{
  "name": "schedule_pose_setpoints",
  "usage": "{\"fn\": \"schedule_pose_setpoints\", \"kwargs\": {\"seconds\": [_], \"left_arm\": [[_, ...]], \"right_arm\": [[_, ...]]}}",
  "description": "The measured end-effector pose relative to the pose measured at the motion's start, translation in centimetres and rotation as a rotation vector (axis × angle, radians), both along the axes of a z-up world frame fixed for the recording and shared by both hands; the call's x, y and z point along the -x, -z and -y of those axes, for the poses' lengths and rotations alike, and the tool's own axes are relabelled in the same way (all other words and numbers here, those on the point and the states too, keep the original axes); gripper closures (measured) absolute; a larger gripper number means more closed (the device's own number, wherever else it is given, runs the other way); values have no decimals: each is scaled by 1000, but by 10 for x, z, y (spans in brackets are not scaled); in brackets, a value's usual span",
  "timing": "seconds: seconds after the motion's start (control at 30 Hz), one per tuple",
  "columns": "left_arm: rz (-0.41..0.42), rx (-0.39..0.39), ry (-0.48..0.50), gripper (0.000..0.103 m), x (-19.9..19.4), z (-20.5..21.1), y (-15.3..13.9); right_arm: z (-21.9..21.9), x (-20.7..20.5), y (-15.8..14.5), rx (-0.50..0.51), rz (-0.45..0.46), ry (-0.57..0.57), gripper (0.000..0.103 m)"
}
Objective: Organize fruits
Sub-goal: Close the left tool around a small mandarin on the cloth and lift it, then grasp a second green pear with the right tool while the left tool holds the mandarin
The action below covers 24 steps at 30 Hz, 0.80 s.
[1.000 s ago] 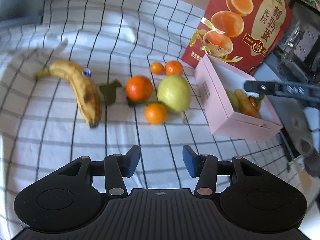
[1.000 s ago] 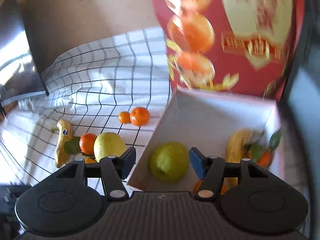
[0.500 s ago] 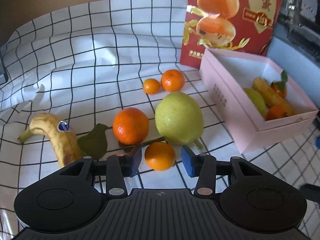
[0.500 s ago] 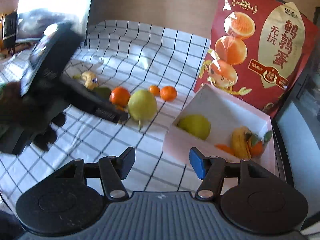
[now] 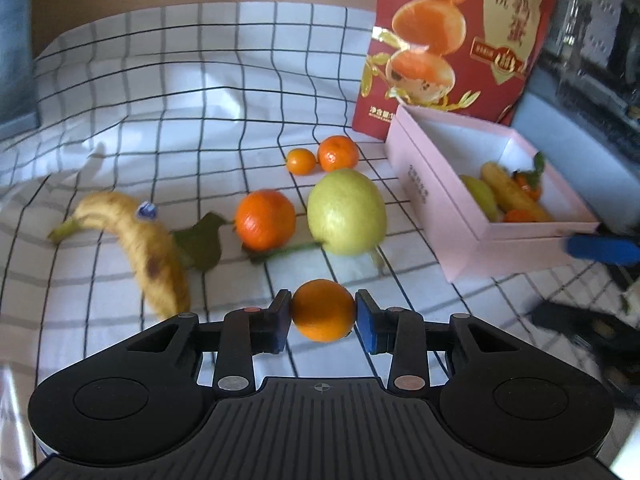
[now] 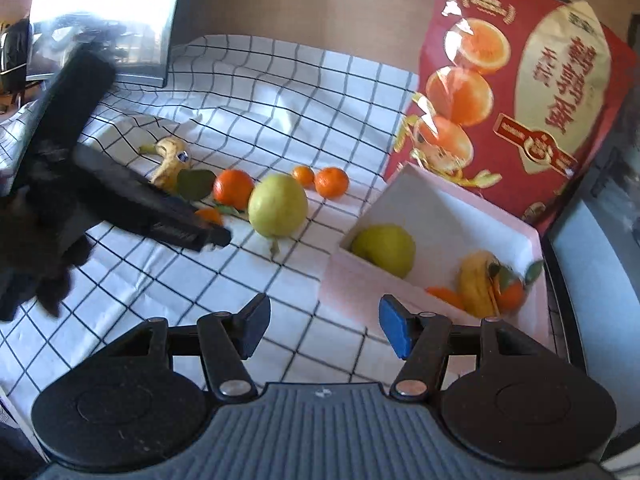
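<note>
My left gripper point(image 5: 323, 312) is shut on a small orange point(image 5: 322, 310), just above the checked cloth. Behind it lie a large orange point(image 5: 265, 219), a green pear point(image 5: 346, 212), two small tangerines point(image 5: 320, 155) and a banana point(image 5: 140, 240). The pink box point(image 5: 436, 204) at right holds a pear, a banana and tangerines. My right gripper point(image 6: 322, 326) is open and empty, low over the cloth beside the pink box point(image 6: 360, 284). The right wrist view shows the left gripper point(image 6: 200, 232) at the small orange point(image 6: 209, 214).
A red snack bag point(image 5: 452, 40) stands behind the box. A green leaf point(image 5: 198, 240) lies by the banana. A metal appliance point(image 6: 104, 20) stands at the far left of the cloth. Dark equipment lies to the right of the box.
My left gripper moved forward and closed on the small orange, which now sits between its pads. My right gripper pulled back out of the box and stays open.
</note>
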<state>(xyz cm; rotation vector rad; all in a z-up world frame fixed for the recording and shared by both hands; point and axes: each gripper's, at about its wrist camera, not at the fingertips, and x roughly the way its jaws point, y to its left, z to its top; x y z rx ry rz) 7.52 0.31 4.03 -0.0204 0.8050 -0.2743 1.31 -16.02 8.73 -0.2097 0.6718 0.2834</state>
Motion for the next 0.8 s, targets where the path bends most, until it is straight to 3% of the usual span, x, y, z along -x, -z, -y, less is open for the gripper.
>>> {"fn": "schedule_pose_setpoints", "kwargs": {"seconds": [0.43,0.8], "left_arm": [[-55,86,-101,64,47,-45,-2],[-37,194,-170,64,55,-66,-3]], "right_arm": [[-73,-66,-3,49,33,-135,39],[-96,-134,25,95,-126,-51,39]]}}
